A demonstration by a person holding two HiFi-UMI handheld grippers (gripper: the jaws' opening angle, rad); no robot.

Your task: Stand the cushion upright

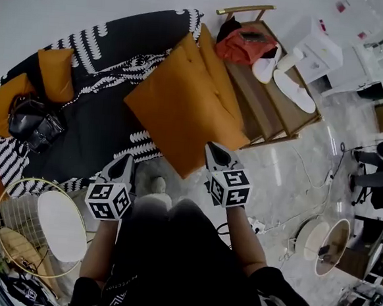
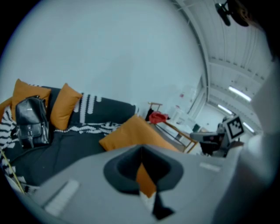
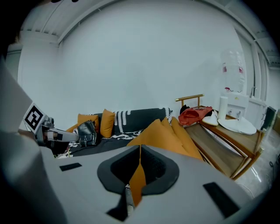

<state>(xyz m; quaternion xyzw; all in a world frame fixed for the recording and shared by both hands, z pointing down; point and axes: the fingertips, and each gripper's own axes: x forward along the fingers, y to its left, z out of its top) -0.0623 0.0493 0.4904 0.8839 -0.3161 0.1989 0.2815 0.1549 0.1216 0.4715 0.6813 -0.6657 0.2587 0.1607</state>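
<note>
Sofa seat (image 1: 93, 138) left of cushion (image 1: 182, 109) free; wooden bench (image 1: 264, 105) crowds right.

The sofa (image 1: 94, 128) runs across the far left; on it, the small cushion (image 1: 56, 72) sits toward the left end, with the bag (image 1: 35, 127) just nearer; the big cushion (image 1: 182, 109) lies across the sofa's right end, its near corner out over the floor (image 1: 295, 177); right of it stands the table (image 1: 260, 115), bearing a heap of cloth (image 1: 239, 47) at its far end and slippers (image 1: 295, 91) further right; a wire stand (image 1: 40, 229) sits near left; the left claw (image 1: 121, 170) and right claw (image 1: 217, 156) are near, at the big cushion's near edge.
</note>
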